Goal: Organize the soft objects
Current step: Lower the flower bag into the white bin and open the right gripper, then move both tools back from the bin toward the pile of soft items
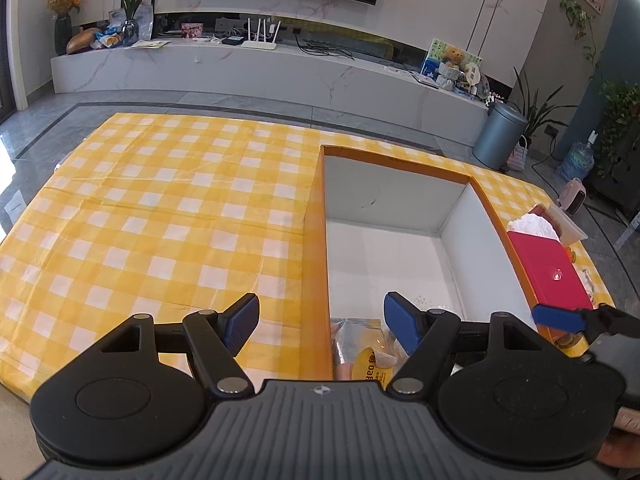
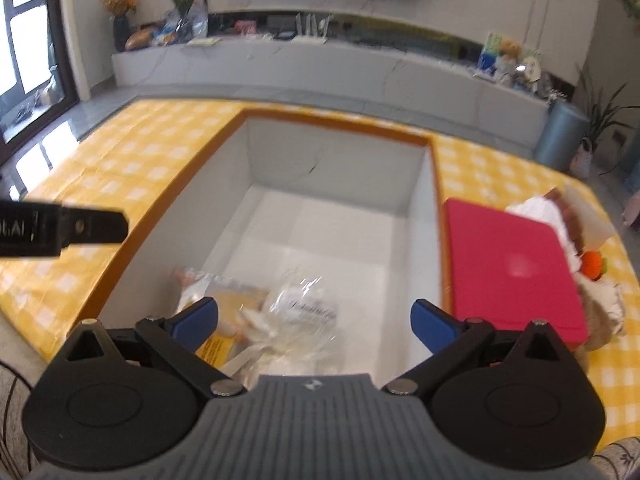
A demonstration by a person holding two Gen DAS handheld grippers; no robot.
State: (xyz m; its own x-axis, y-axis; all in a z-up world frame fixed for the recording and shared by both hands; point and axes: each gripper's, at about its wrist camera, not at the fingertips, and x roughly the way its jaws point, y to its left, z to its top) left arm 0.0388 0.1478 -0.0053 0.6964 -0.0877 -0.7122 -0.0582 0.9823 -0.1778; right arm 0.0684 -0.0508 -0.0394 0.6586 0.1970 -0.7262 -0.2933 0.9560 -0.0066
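Observation:
An orange-rimmed box [image 1: 316,220] [image 2: 336,120] with white inner walls stands on the yellow checked cloth. At its near end lie a clear plastic bag with white contents [image 2: 304,312] and a yellow-labelled packet [image 2: 224,300] [image 1: 368,364]. My right gripper [image 2: 314,308] hangs open above these bags without touching them; one of its blue fingers [image 1: 560,318] shows at the right of the left wrist view. My left gripper [image 1: 320,308] is open and holds nothing, straddling the box's left wall; its black finger [image 2: 92,226] juts in from the left of the right wrist view.
A flat red case [image 2: 508,264] [image 1: 552,272] lies against the box's right side. Beyond it sit a white crumpled item [image 2: 540,212], an orange knitted toy [image 2: 594,264] and a beige soft thing [image 2: 604,312]. A grey bin [image 1: 500,136] stands on the floor behind.

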